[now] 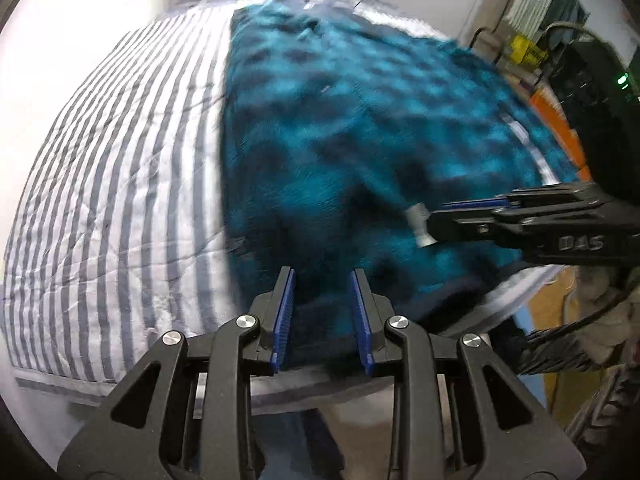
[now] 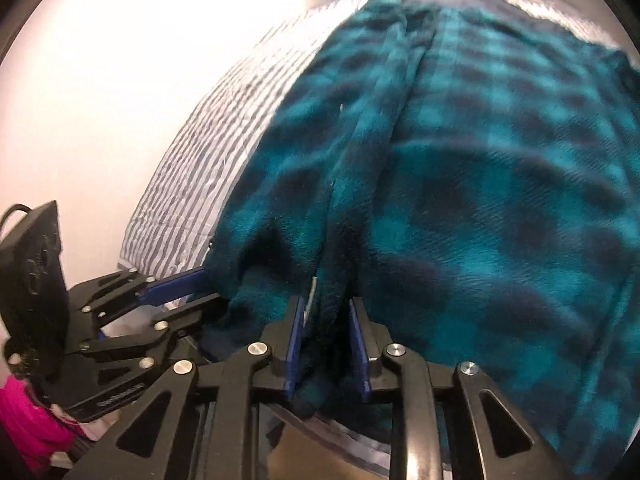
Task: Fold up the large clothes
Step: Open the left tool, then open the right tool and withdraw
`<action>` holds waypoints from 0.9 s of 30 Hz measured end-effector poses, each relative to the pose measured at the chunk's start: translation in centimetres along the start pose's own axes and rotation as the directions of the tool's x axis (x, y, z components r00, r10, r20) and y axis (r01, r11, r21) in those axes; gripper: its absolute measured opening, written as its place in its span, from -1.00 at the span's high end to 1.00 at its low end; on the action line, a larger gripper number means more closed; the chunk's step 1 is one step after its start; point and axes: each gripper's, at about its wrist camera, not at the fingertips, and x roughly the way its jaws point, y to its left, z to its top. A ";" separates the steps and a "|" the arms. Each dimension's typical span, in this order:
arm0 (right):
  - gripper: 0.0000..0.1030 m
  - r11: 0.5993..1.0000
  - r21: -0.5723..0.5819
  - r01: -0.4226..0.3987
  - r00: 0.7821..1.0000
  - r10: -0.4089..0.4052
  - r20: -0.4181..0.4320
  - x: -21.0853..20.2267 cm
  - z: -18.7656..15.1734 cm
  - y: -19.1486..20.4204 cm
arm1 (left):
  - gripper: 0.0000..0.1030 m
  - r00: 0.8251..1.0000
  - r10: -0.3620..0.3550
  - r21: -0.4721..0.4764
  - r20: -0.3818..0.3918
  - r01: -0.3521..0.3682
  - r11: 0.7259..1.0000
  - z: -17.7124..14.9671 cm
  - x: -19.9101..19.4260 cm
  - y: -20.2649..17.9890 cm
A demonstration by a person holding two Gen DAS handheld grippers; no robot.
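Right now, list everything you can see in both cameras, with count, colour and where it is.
Plaid fleece garment: one, teal and dark navy, spread over the bed, near hem at both tools.
Striped bed cover: one, white and grey, under the garment and bare to its left.
Wall: one, white, beyond the bed's left side.
Cluttered shelf area: one, mixed colours with a yellow item, right of the bed; blurred.
Pink item: one, low left in the right wrist view; unclear what it is.
Left tool: black with blue pads, at the near hem, jaws apart.
Right tool: black with blue pads, fleece bunched between its jaws.
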 end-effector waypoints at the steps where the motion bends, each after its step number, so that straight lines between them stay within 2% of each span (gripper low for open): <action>1: 0.49 1.000 0.004 0.002 1.000 -0.002 0.014 -0.7 -0.2 -0.1 | 0.48 1.000 -0.009 0.014 0.012 0.009 1.000 0.0 -0.4 -0.6; 4: 0.49 1.000 0.020 0.016 0.998 -0.017 0.054 -2.9 -0.9 -0.8 | 0.48 0.999 -0.040 0.069 0.025 0.038 0.997 0.6 -0.4 -2.8; 7: 0.49 0.998 0.027 0.052 0.994 -0.055 0.093 -5.4 -1.3 -1.9 | 0.48 0.999 -0.045 0.126 -0.012 0.046 0.991 0.6 0.8 -5.0; 9: 0.49 0.997 0.043 0.068 0.990 -0.073 0.122 -7.0 -1.9 -3.0 | 0.48 0.997 -0.023 0.155 -0.074 0.035 0.987 0.2 2.5 -5.9; 13: 0.49 0.991 0.095 0.097 0.979 -0.112 0.171 -9.3 -2.8 -5.1 | 0.48 0.995 -0.019 0.153 -0.095 0.034 0.988 0.2 3.6 -5.8; 16: 0.47 0.983 0.143 0.115 0.970 -0.142 0.198 -10.7 -3.1 -6.9 | 0.48 0.993 -0.031 0.117 -0.114 0.044 0.992 0.8 3.2 -5.6; 18: 0.40 0.977 0.175 0.124 0.962 -0.161 0.219 -11.6 -3.3 -8.3 | 0.48 0.993 -0.047 0.100 -0.105 0.057 0.993 1.1 2.3 -5.9; 20: 0.11 0.971 0.196 0.137 0.953 -0.183 0.241 -12.8 -3.8 -9.7 | 0.48 0.992 -0.089 0.089 -0.087 0.097 0.991 1.9 1.0 -6.8; 25: 0.03 0.949 0.252 0.191 0.936 -0.253 0.245 -15.7 -4.2 -13.1 | 0.47 0.984 -0.179 0.133 -0.016 0.179 0.975 4.7 -2.3 -10.3; 27: -0.11 0.935 0.278 0.218 0.925 -0.290 0.247 -17.3 -4.6 -14.5 | 0.47 0.978 -0.209 0.157 0.004 0.206 0.966 5.8 -3.2 -11.6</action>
